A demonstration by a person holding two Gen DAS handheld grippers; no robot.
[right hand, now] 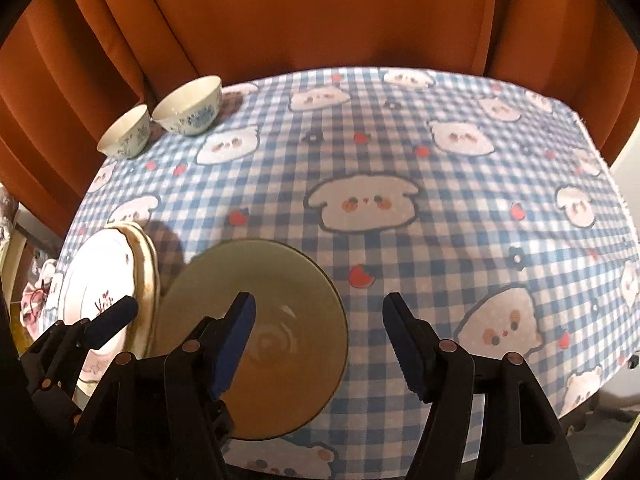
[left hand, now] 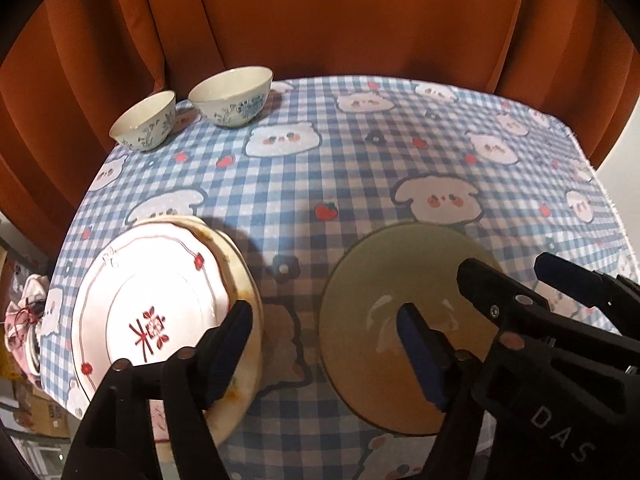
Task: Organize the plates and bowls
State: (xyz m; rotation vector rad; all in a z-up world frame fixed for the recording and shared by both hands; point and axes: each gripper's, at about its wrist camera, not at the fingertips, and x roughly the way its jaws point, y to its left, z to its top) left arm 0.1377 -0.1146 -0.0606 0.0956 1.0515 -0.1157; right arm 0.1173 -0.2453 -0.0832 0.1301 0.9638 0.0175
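White letters "DAS" on right gripper (left hand: 516, 276) body; red Chinese character on white plate (left hand: 160, 304), unreadable.

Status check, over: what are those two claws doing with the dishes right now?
Left gripper open, right gripper open, both over green plate. White plates stacked left. Two bowls far corner. Nothing blocking.

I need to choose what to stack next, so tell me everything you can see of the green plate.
The green plate is round, plain olive green and glossy, probably glazed ceramic, with light glinting in its shallow centre and nothing on it. It lies flat, right side up, on the checked tablecloth near the front edge, close beside the stack of white plates; whether they touch is unclear. One finger of each hand-held gripper, left and right, is above it; contact cannot be judged.
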